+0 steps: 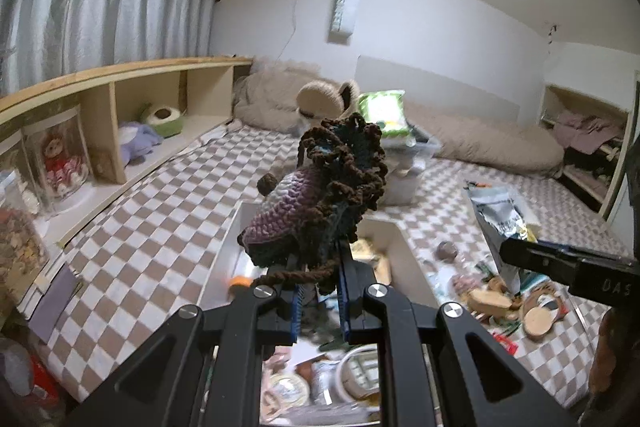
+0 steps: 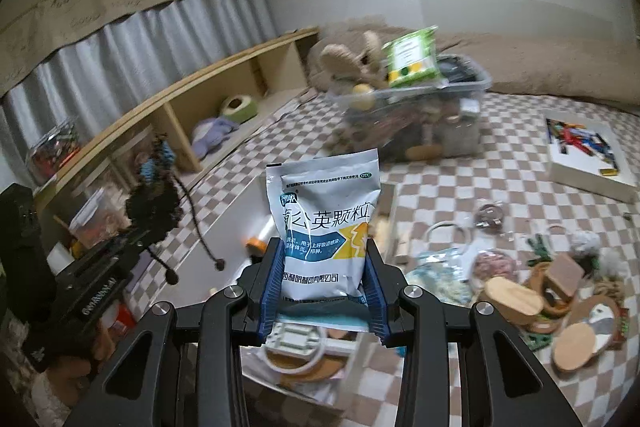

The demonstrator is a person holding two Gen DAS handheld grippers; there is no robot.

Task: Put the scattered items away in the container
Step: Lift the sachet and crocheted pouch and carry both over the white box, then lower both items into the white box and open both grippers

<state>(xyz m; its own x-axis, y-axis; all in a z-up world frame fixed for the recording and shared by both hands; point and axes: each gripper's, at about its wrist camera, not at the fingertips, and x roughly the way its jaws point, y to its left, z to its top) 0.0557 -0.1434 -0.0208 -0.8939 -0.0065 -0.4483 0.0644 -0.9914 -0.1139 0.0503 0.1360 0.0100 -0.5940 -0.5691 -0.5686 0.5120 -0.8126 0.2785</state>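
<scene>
My left gripper [image 1: 320,267] is shut on a crocheted purple, brown and teal yarn toy [image 1: 320,187] and holds it above the white open box [image 1: 224,251] on the checkered bed. The toy also shows in the right wrist view [image 2: 154,203]. My right gripper [image 2: 322,259] is shut on a white and blue medicine sachet [image 2: 326,223], held upright over the same white box [image 2: 228,227]. The sachet and the right gripper show at the right of the left wrist view [image 1: 500,215]. The box holds several small items.
Scattered wooden discs and trinkets [image 2: 560,307] lie on the bed to the right. A full clear plastic bin [image 2: 420,115] stands farther back, a flat white box [image 2: 584,155] to its right. A wooden shelf [image 1: 120,99] runs along the left; bedding [image 1: 480,143] lies behind.
</scene>
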